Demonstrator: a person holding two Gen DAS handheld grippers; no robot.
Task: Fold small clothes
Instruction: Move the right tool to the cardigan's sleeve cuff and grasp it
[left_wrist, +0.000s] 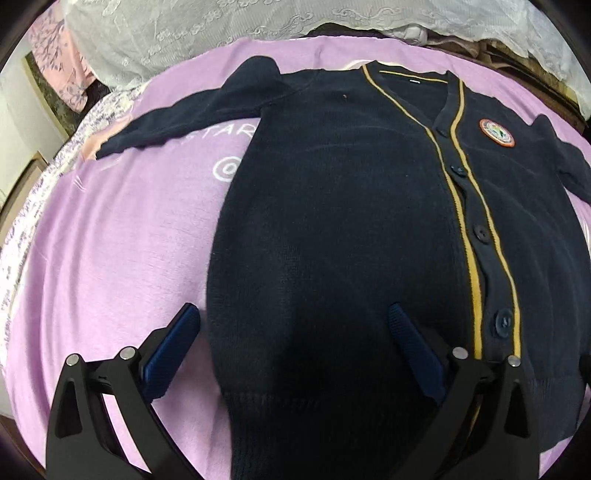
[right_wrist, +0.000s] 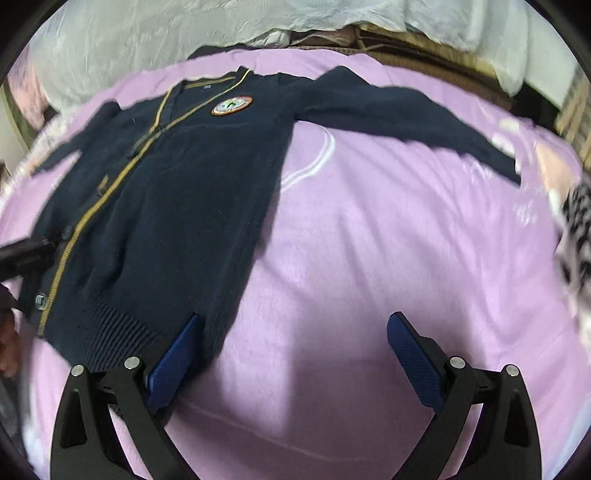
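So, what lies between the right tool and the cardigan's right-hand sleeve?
Only bare purple blanket separates the right tool from that sleeve, seen in the right wrist view.

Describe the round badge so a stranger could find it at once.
A navy cardigan lies flat on the purple blanket. Follow its yellow-trimmed button placket up toward the V-neck. Beside it on the chest sits the round badge, the only orange-rimmed patch on the dark knit.
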